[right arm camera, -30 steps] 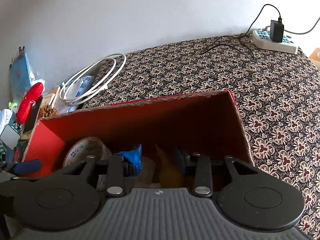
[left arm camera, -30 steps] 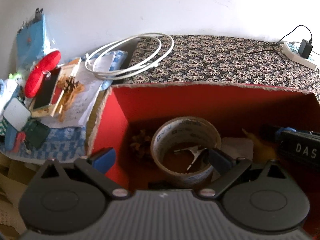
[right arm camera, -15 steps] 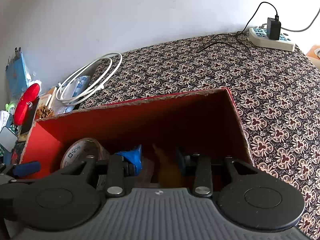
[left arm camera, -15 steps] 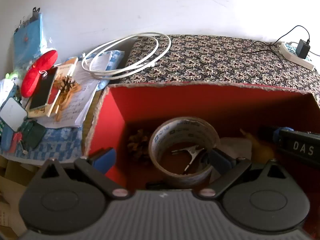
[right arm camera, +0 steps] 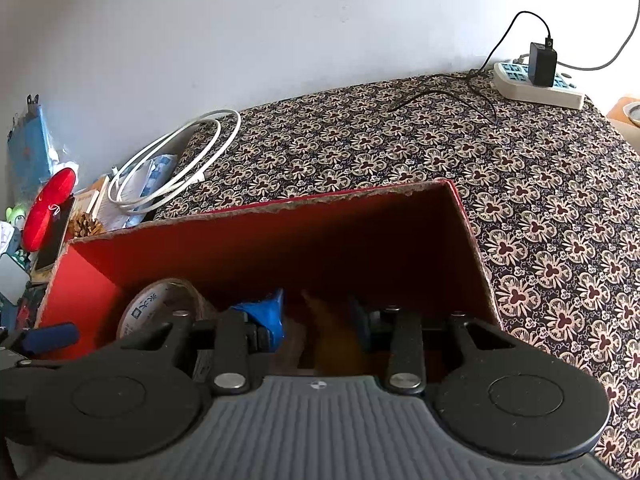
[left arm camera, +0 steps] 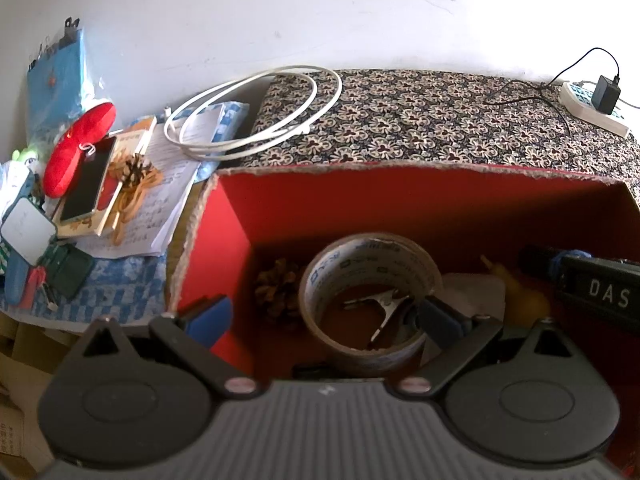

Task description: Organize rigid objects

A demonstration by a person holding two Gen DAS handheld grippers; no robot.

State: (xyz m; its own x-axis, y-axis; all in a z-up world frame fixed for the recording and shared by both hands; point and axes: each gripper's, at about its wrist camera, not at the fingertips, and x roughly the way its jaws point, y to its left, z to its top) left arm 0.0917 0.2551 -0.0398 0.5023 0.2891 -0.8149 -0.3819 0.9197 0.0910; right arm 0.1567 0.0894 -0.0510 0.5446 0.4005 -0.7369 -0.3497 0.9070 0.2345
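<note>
With both claws open over the box [left arm camera: 400, 200], drop the right [right arm camera: 320, 316] squarely around the yellow thing [right arm camera: 332, 336] before closing.

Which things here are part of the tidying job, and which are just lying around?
Part of the job:
red box
tape roll
pine cone in the box
metal clip
left tool
right tool

Just lying about:
white cable
power strip
phone
red cushion
</note>
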